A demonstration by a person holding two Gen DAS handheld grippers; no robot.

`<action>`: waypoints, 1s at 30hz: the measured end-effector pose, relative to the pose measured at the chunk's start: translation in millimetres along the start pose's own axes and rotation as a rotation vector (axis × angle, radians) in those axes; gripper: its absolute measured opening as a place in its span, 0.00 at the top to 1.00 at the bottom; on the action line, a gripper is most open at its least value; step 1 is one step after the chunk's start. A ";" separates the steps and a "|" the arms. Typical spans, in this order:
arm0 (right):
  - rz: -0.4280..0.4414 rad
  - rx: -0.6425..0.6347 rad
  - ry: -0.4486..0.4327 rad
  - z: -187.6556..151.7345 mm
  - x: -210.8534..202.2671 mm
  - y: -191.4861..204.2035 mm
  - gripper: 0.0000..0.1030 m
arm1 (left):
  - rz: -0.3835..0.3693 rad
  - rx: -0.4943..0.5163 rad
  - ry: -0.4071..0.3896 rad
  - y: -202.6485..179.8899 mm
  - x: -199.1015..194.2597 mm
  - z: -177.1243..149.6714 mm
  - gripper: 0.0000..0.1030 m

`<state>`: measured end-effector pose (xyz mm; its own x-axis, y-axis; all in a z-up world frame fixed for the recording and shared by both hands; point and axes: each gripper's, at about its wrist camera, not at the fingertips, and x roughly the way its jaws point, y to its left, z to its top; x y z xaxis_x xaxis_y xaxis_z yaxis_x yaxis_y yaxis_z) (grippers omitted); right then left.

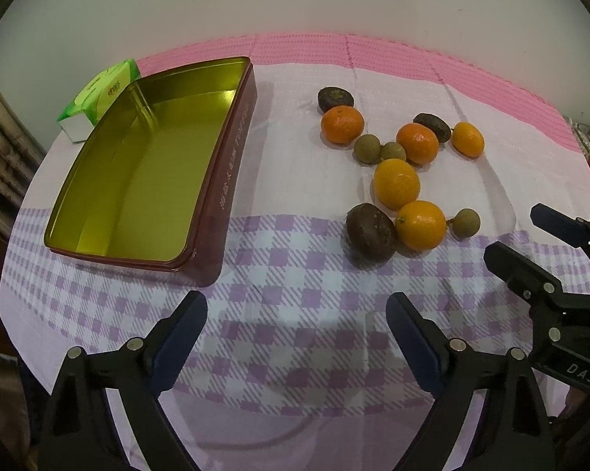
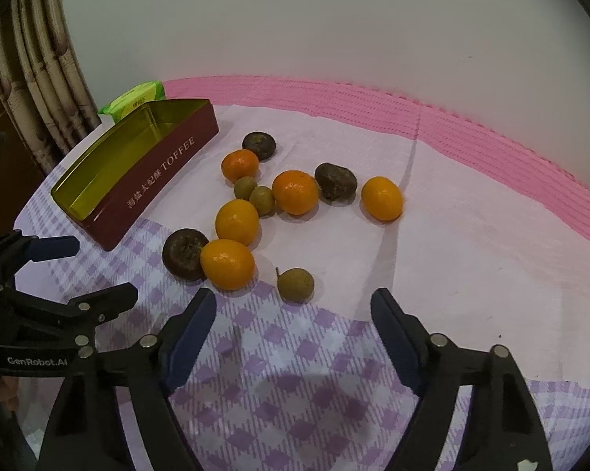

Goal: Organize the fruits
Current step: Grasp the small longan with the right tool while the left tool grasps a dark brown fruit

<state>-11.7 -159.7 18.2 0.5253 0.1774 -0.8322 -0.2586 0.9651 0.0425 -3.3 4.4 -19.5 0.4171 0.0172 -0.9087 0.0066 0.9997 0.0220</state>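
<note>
Both grippers, left (image 1: pixel 297 310) and right (image 2: pixel 293 306), hover with jaws apart, nothing between them. Fruits loose on checked tablecloth (image 1: pixel 295 274): oranges (image 2: pixel 227 263), dark fruits (image 2: pixel 184 257), longans (image 2: pixel 295 284). Toffee tin (image 1: pixel 146 180) empty, well left of them.

I see a tin (image 1: pixel 146 165) at the left of the frame, dark red outside with pale lettering, gold inside. Behind it sits a bright green packet (image 1: pixel 99 94). The cloth (image 1: pixel 295 314) on the desk is pale lilac with purple checks below and a pink band at the top. The fruits (image 1: pixel 397 184) are orange, dark brown and olive-tan. My claws have black arms with navy pads (image 1: pixel 181 337).
</note>
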 end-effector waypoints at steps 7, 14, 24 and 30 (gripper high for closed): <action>0.024 0.005 0.023 -2.1 9.3 -0.7 0.34 | -0.006 -0.004 0.012 4.3 3.7 0.7 0.14; 0.024 -0.009 0.051 -4.1 24.7 -1.2 0.45 | -0.025 -0.003 0.023 6.5 7.0 1.3 0.19; 0.061 -0.086 0.101 5.3 55.5 -2.3 0.58 | -0.040 0.006 0.037 5.9 10.8 2.2 0.23; 0.065 -0.113 0.096 9.1 61.5 -0.4 0.63 | -0.038 0.011 0.047 4.2 15.3 4.8 0.23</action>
<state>28.1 -147.4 -28.0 0.4260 0.2148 -0.8788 -0.3824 0.9231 0.0402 7.5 8.8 -31.3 0.3734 -0.0195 -0.9274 0.0317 0.9995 -0.0083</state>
